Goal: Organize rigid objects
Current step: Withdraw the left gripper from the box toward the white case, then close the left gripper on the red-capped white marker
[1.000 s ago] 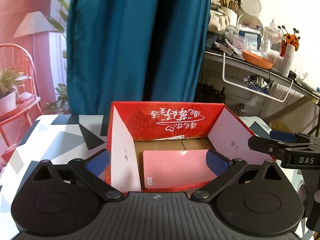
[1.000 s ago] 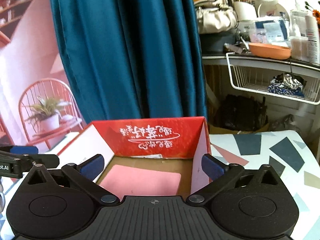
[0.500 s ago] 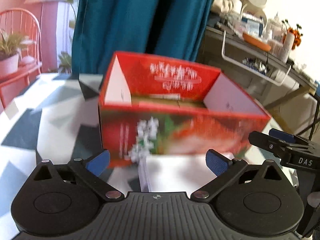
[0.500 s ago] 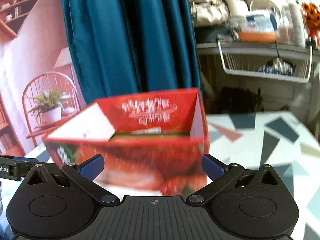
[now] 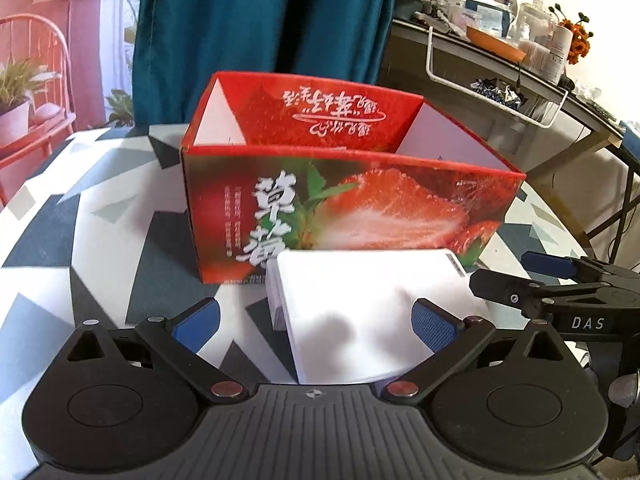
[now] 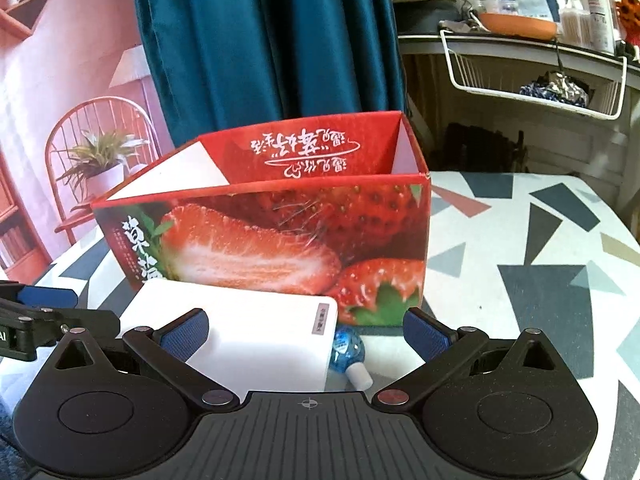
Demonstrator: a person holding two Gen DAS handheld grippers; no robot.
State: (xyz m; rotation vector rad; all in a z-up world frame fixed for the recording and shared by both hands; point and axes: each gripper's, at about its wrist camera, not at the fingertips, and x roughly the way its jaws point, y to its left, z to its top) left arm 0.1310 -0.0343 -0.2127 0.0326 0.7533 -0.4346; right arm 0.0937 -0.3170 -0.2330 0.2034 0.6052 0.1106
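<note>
While both grippers, left (image 5: 316,326) and right (image 6: 306,332), hang spread and empty, the flat white rectangular box (image 6: 256,340) lies on the patterned table (image 6: 540,264) against the red strawberry-printed carton (image 6: 280,240), beside a small blue bottle (image 6: 347,350).

Both tongs have drawn back from above the strawberry box (image 5: 352,200) to its front.

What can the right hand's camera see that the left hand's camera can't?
Only the right wrist view shows the small blue bottle with a white cap, lying beside the flat white rectangular box. Only the left wrist view shows the orange flowers on the cluttered shelf. Both show the red strawberry-print cardboard box, the white box, the patterned table and the teal curtain.
</note>
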